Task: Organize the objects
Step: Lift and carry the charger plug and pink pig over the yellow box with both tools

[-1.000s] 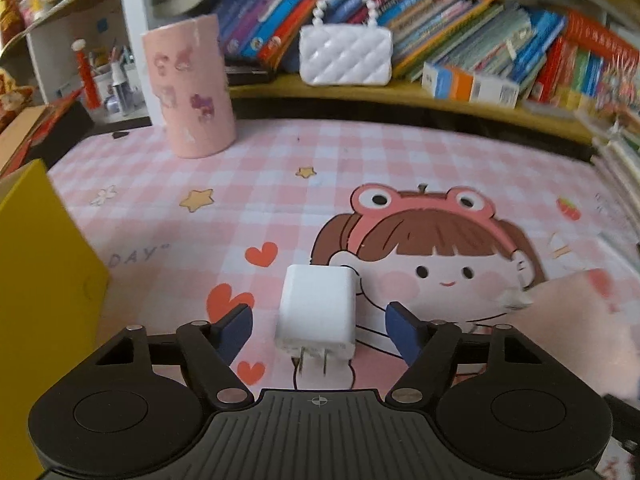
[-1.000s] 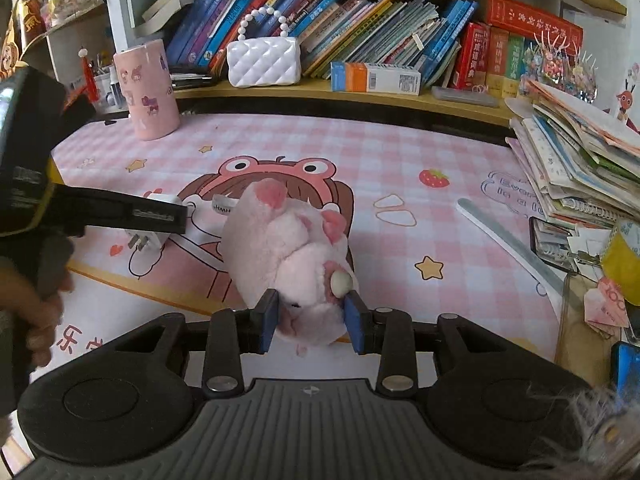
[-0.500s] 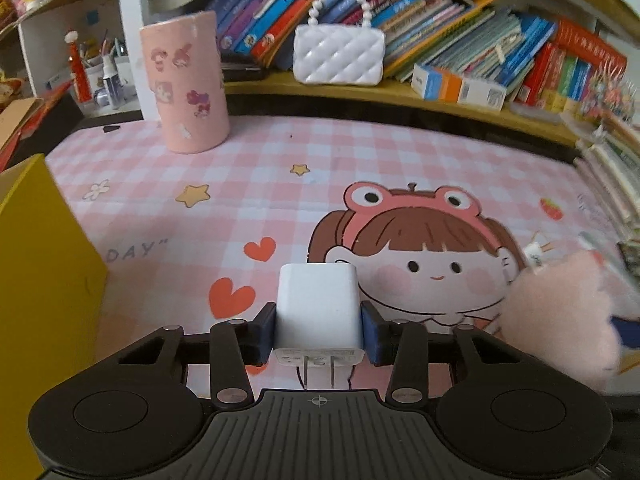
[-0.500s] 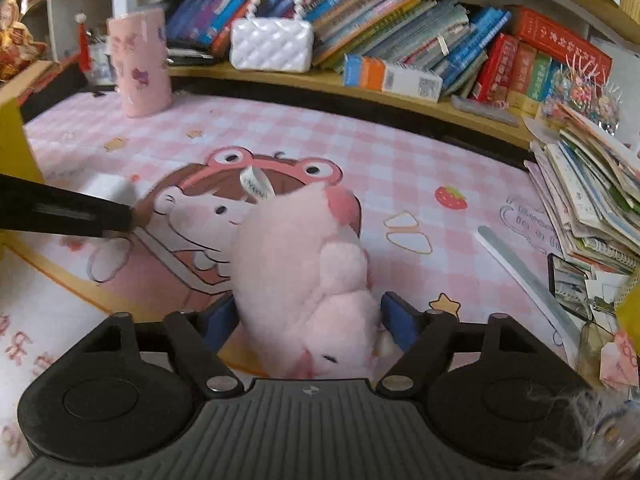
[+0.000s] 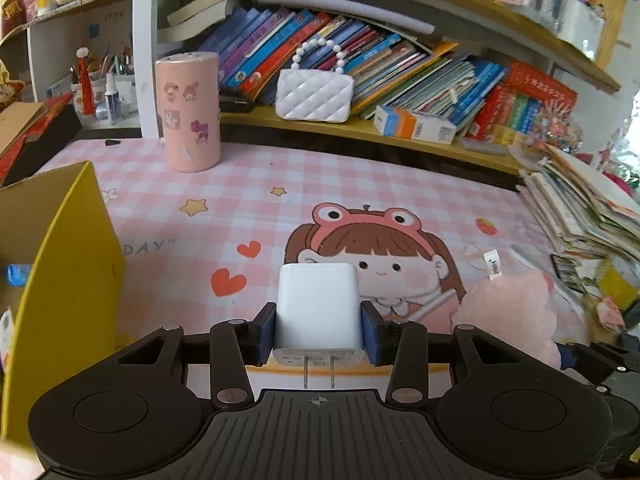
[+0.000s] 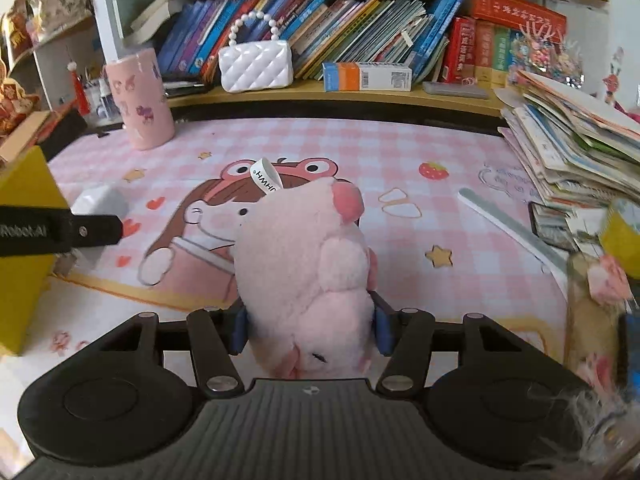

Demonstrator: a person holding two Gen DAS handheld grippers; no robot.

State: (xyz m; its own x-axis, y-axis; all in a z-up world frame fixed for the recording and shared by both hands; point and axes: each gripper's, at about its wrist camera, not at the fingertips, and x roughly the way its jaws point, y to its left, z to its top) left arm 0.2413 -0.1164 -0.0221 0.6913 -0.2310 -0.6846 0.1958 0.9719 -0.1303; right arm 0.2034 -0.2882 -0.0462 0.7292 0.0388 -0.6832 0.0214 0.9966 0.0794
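Left hand-held gripper point(image 5: 318, 330) is clamped on the one charger point(image 5: 318, 306), prongs facing the camera, by the surface's point(image 5: 360, 176) left edge beside the yellow box point(image 5: 60, 280). Right hand-held gripper point(image 6: 308, 330) squeezes the one plush point(image 6: 308, 272) near the front edge. Risks: the smooth charger slipping from its pads, or the plush, held low, flopping out. Whether either is lifted clear is hard to tell.

Mat point(image 5: 360, 184) mid open; yellow box point(image 5: 68, 280) blocks left, paper stack point(image 6: 572, 148) right.
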